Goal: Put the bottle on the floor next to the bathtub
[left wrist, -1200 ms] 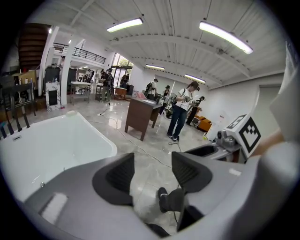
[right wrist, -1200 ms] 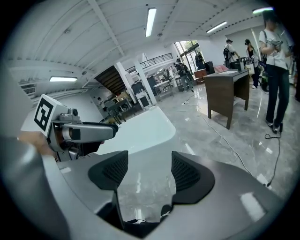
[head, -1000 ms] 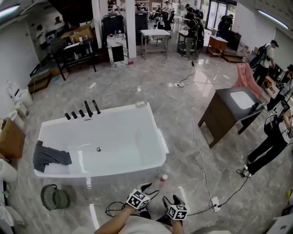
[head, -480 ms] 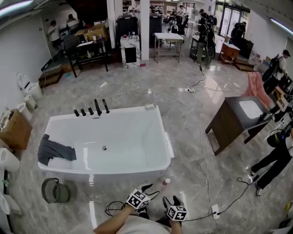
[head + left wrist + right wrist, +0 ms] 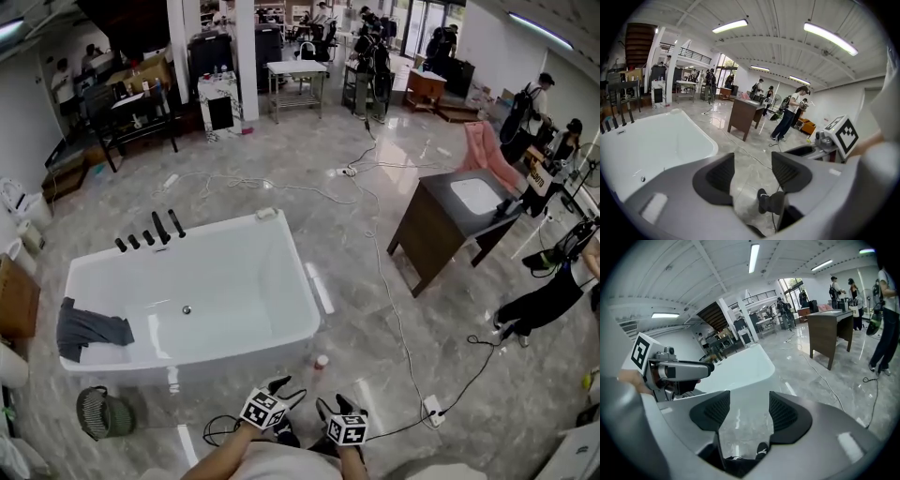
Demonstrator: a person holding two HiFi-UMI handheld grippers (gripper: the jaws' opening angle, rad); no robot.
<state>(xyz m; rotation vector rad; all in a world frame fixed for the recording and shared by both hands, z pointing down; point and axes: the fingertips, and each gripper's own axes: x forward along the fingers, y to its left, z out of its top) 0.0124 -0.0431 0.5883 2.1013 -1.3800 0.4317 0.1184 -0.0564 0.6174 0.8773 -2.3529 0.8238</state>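
A small pinkish bottle with a pale cap stands upright on the grey floor, right by the near right corner of the white bathtub. Both grippers hang low by the person's body, short of the bottle and apart from it. The left gripper is open; in its own view the left gripper has only floor and a shoe between its pads. The right gripper is open with its jaws closing; the right gripper has nothing between its pads. Neither gripper view shows the bottle.
A dark cloth lies in the tub, with black taps on its far rim. A wire basket stands at the tub's near left. Cables and a power strip cross the floor. A vanity cabinet and a person are to the right.
The head camera has swung, so the tub and bottle sit further left in the frame. The bottle stays upright on the floor. Both grippers stay low near the body.
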